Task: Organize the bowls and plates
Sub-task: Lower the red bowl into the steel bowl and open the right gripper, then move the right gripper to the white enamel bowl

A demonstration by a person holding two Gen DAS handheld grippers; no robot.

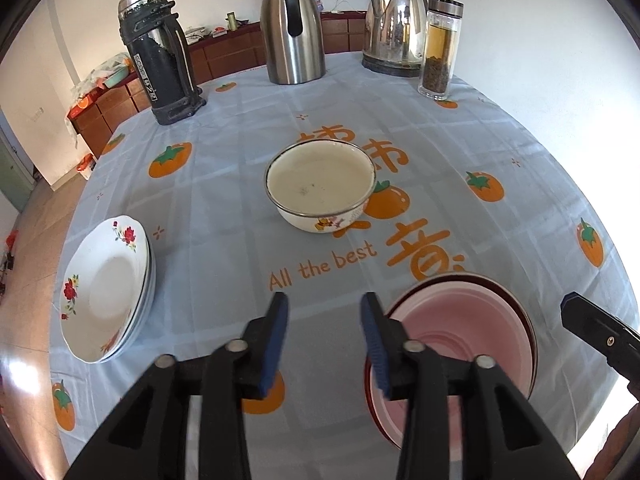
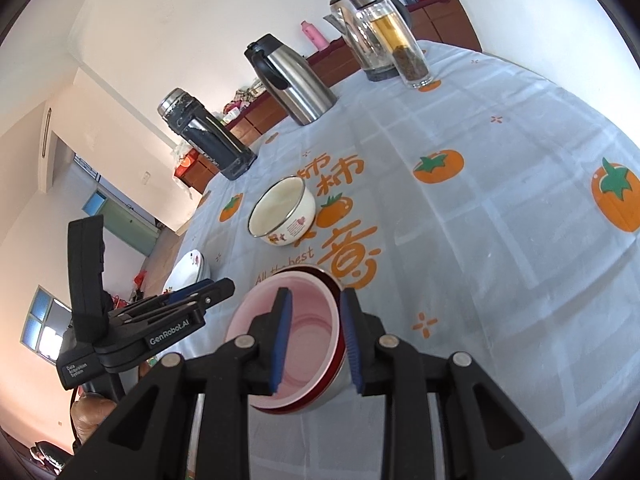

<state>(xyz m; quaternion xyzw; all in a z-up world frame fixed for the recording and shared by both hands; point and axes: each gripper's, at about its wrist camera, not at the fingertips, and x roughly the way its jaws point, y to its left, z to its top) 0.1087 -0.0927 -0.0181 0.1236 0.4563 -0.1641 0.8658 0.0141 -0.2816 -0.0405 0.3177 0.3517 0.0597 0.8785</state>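
A cream enamel bowl (image 1: 320,184) stands mid-table; it also shows in the right wrist view (image 2: 282,212). A stack of white flowered plates (image 1: 106,288) lies at the table's left edge, seen small in the right wrist view (image 2: 188,270). A pink bowl nested in a red one (image 1: 460,332) sits near the front right. My left gripper (image 1: 324,336) is open and empty, above bare cloth left of the pink bowl. My right gripper (image 2: 314,336) is open, its jaws straddling the right rim of the pink bowl (image 2: 296,332), not closed on it.
At the table's far side stand a black thermos (image 1: 160,56), a steel jug (image 1: 292,24), an electric kettle (image 1: 394,28) and a glass tea bottle (image 1: 440,48). The round table has a blue persimmon-print cloth (image 1: 224,184). Wooden cabinets line the wall behind.
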